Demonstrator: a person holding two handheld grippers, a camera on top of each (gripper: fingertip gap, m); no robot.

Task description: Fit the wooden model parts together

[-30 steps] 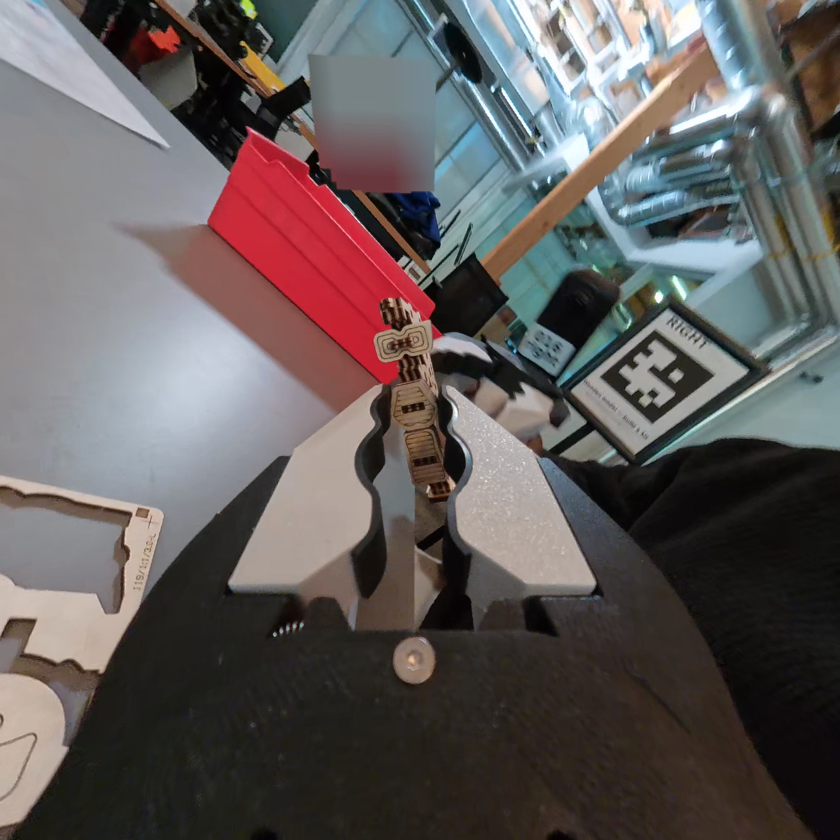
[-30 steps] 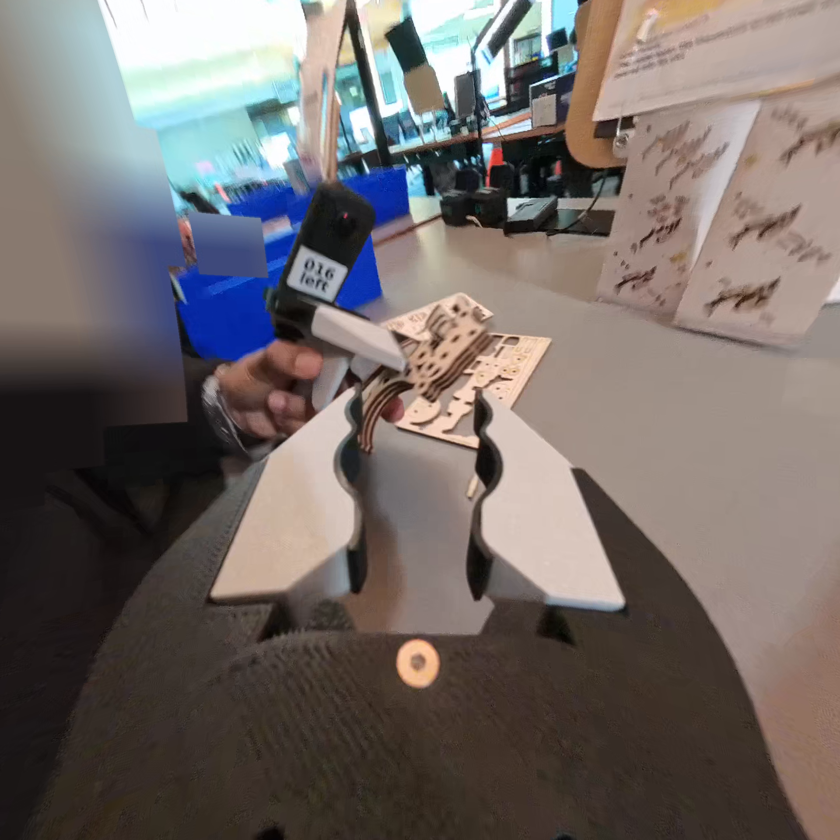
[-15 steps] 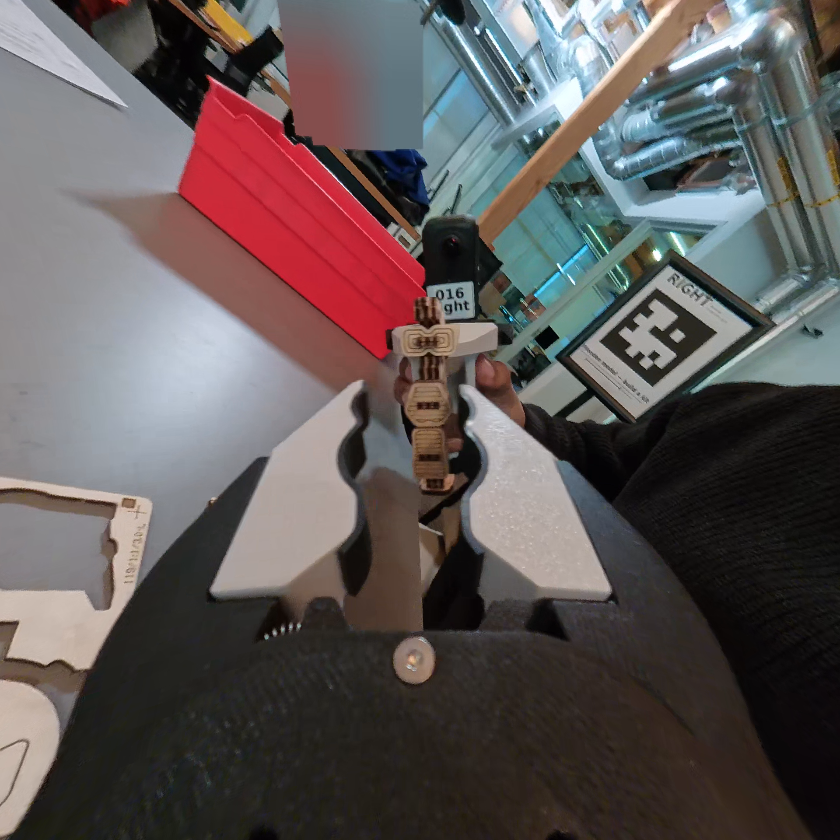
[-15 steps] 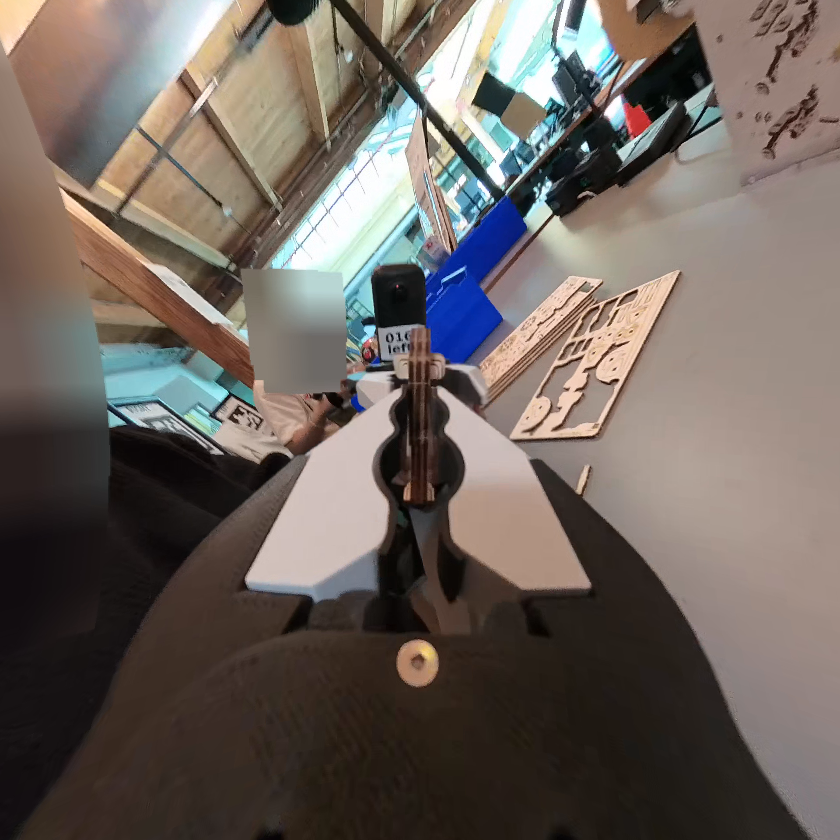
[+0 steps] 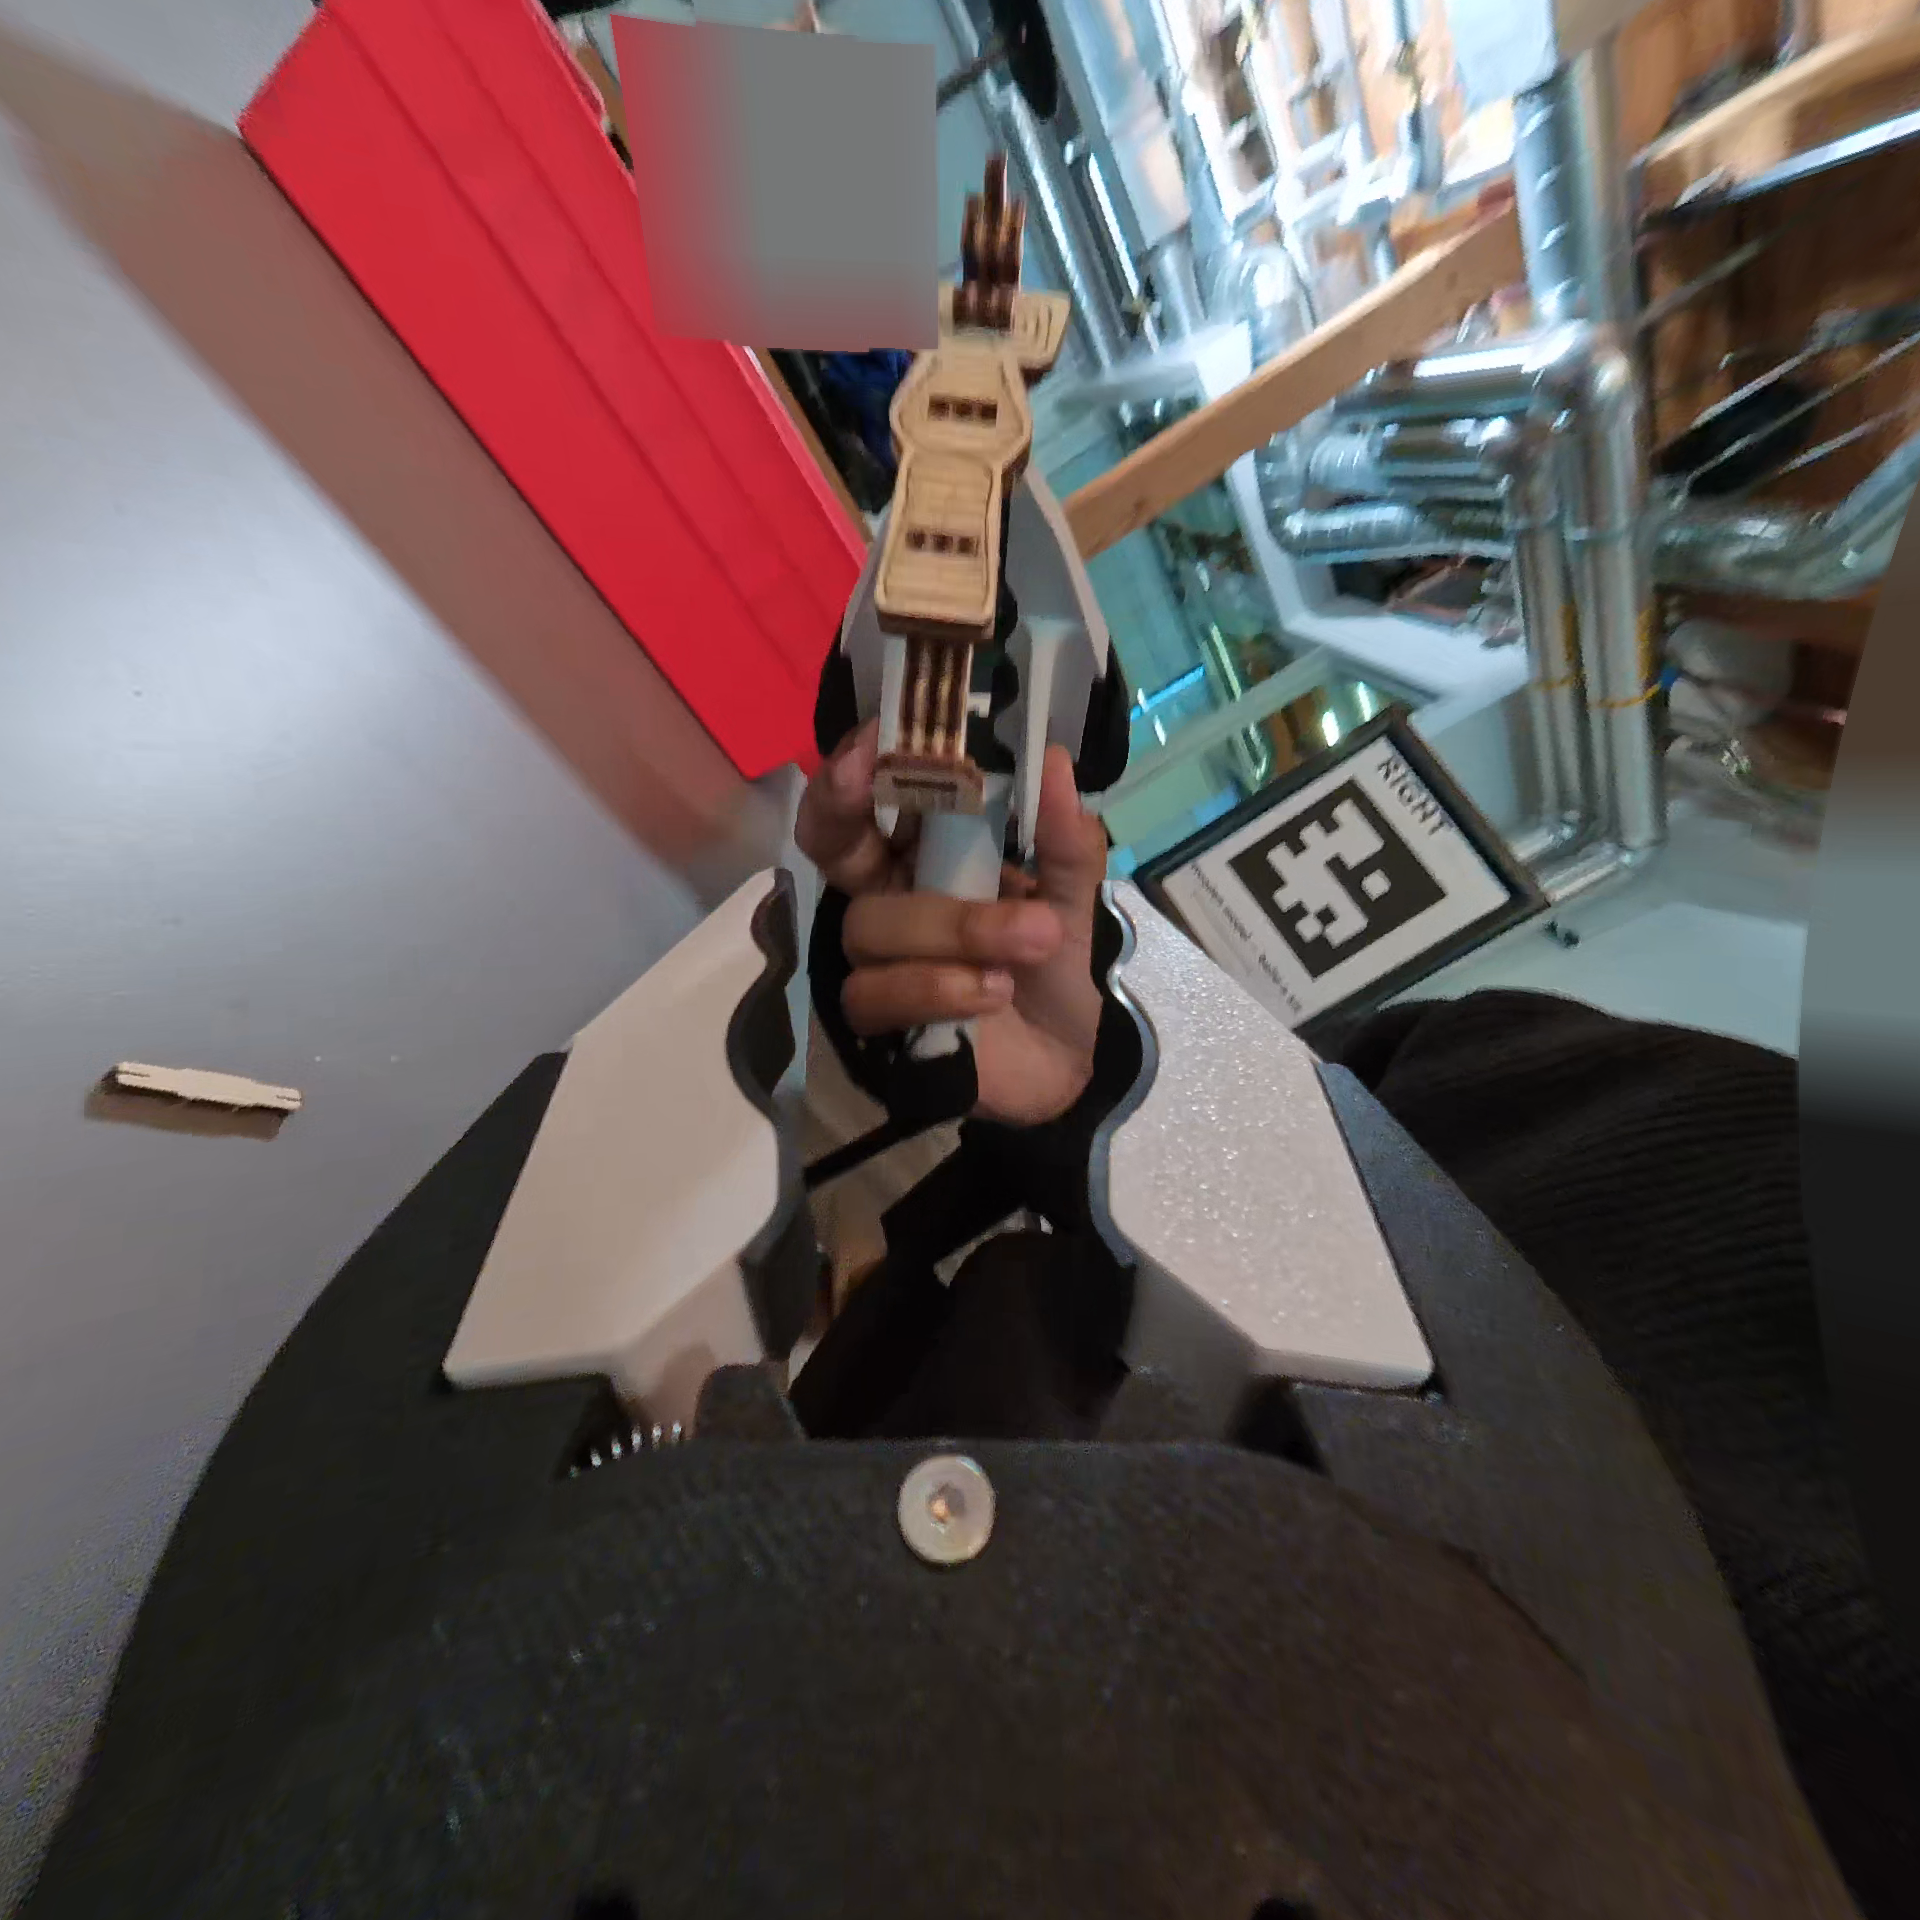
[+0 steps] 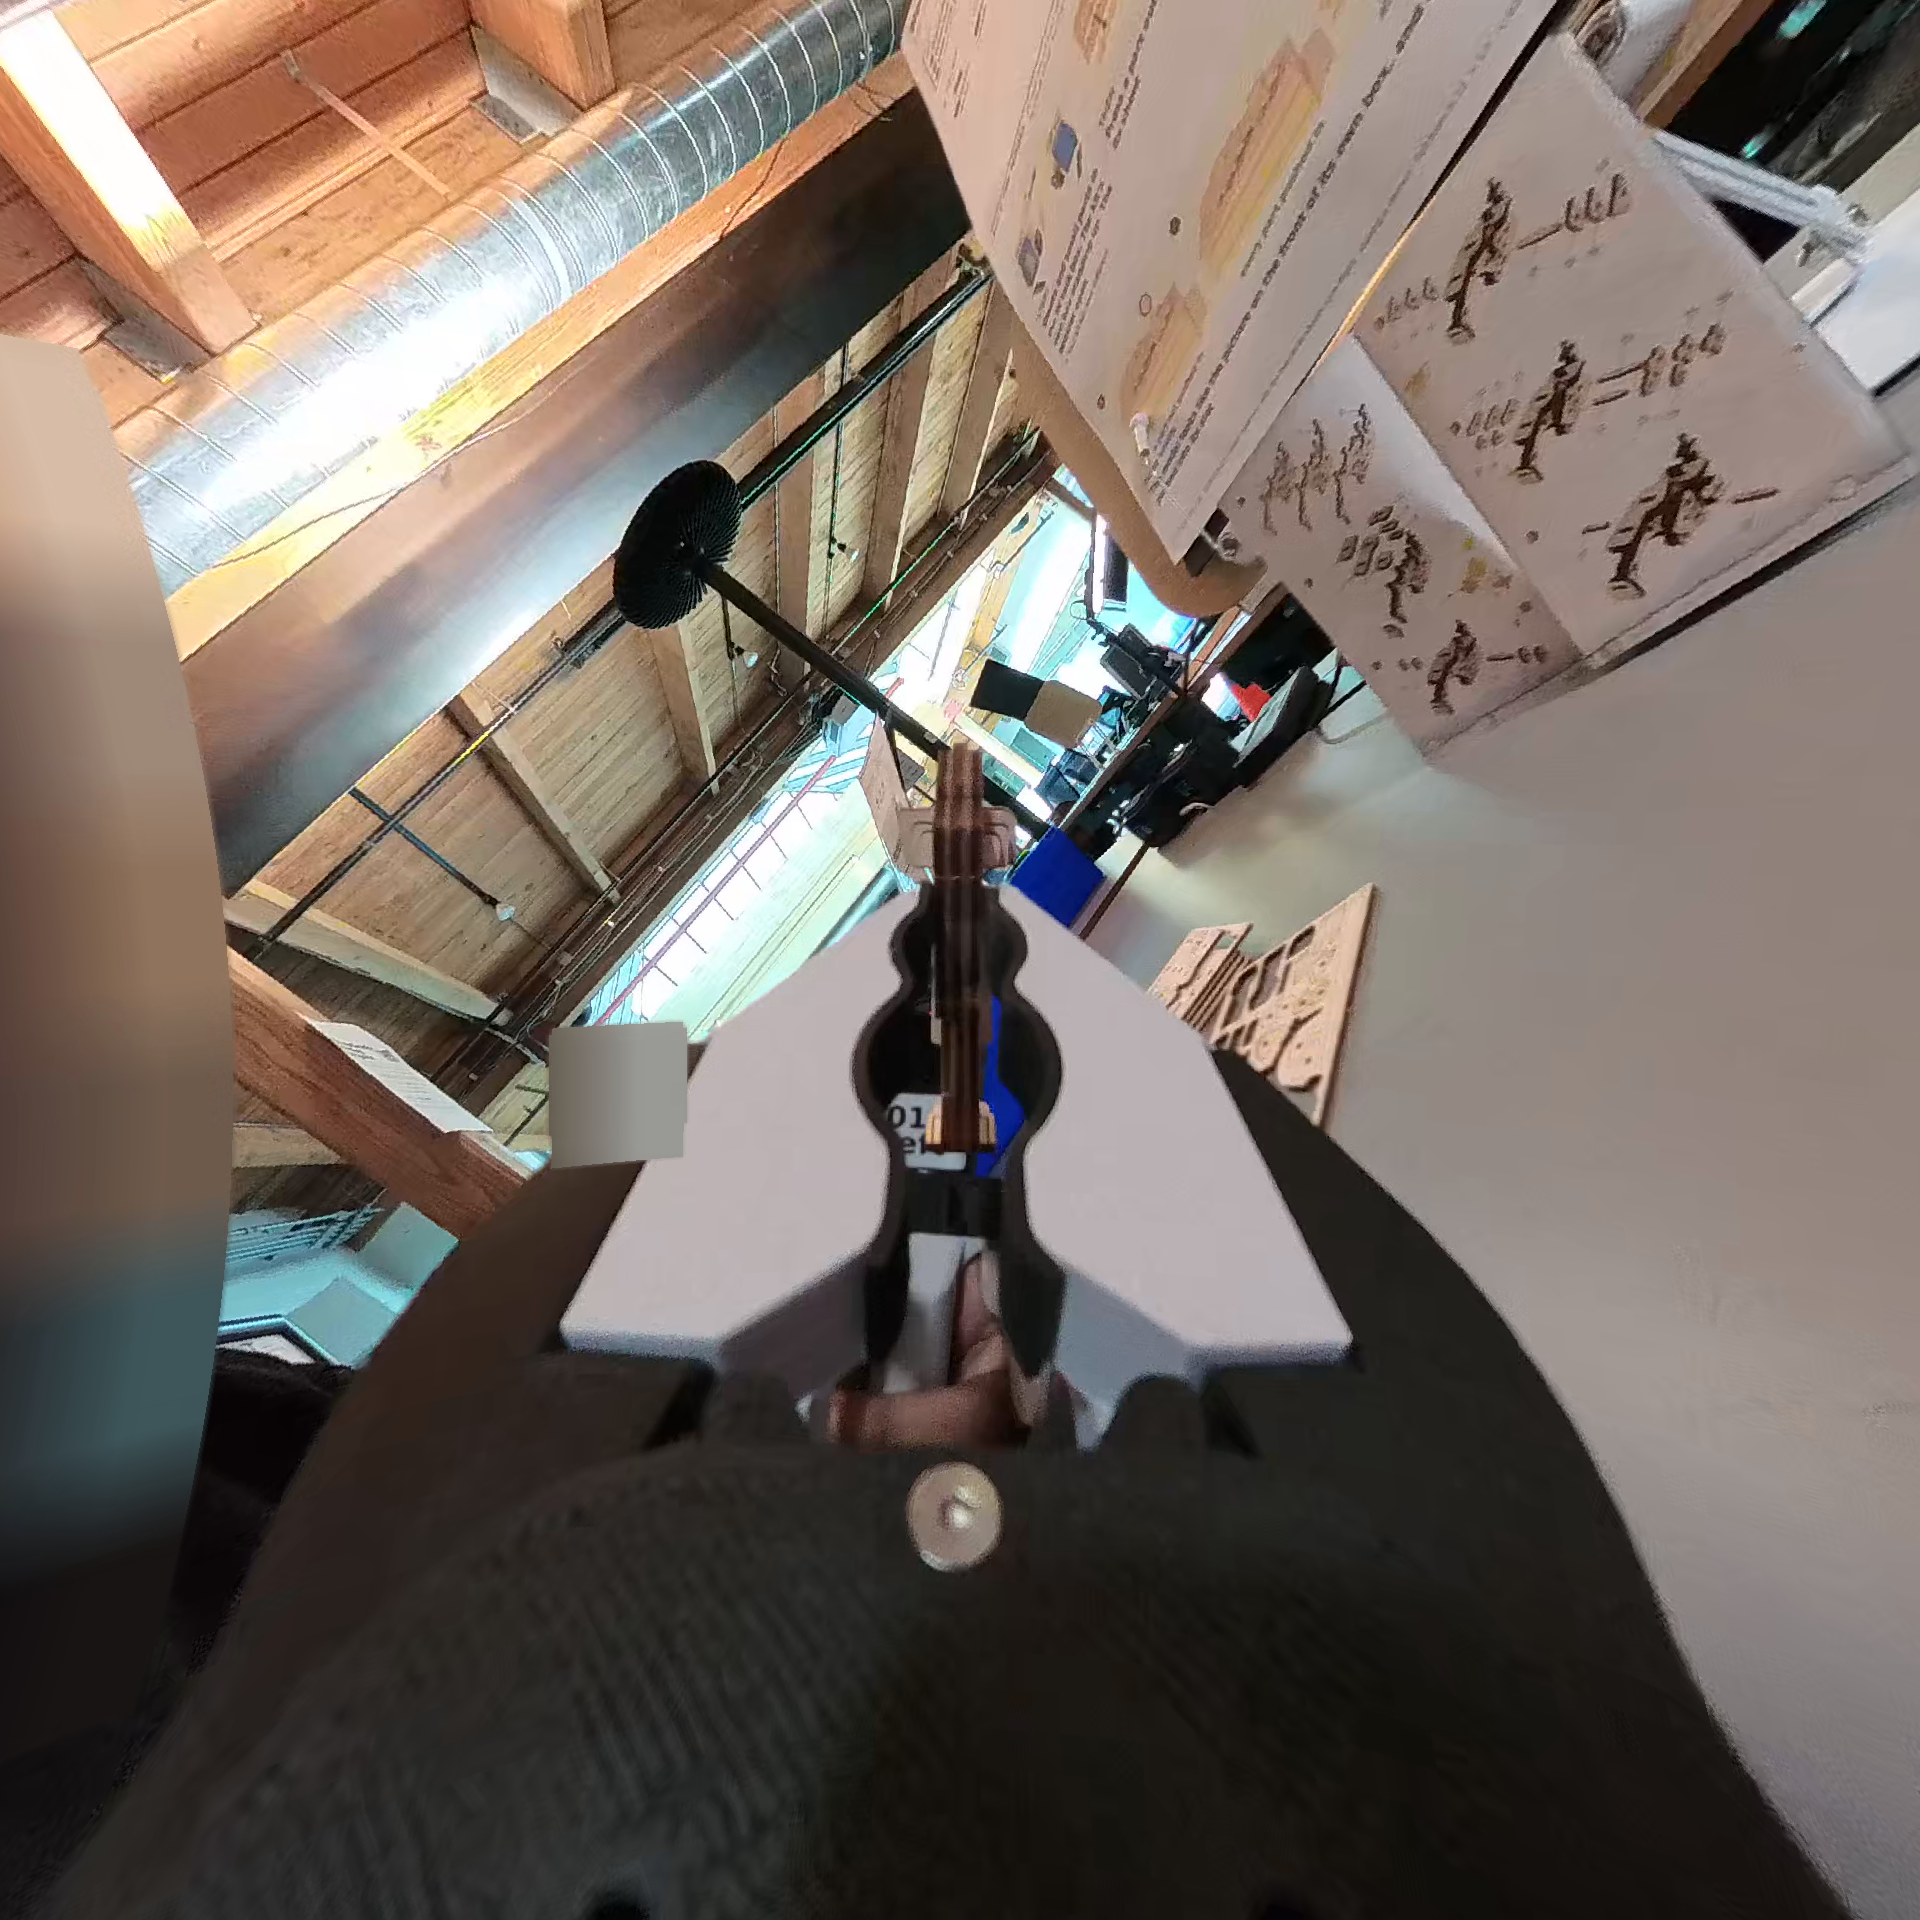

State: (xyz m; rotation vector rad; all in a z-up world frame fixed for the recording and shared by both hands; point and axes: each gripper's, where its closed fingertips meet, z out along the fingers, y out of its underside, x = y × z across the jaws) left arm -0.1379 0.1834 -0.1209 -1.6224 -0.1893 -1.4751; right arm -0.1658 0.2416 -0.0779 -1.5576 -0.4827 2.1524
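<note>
The wooden model, a narrow stack of laser-cut plywood layers with slotted cross plates, is upright in the air in the left wrist view. My right gripper is shut on it, and the model sticks out past the tips. In the left wrist view its white fingers show around the model, with a hand on the handle below. My left gripper is open and empty, a little below and short of the model.
A red bin stands on the grey table behind the model. A small loose wooden strip lies at left. Punched plywood sheets lie on the table at right. Printed assembly sheets stand at the back right. A framed marker board stands beyond. Across from one pair of fingers to the other is roughly 8 centimeters.
One second ago my left gripper held the model and the right was open. The right gripper closed on it, the left let go and drew back, and the right tilted upward.
</note>
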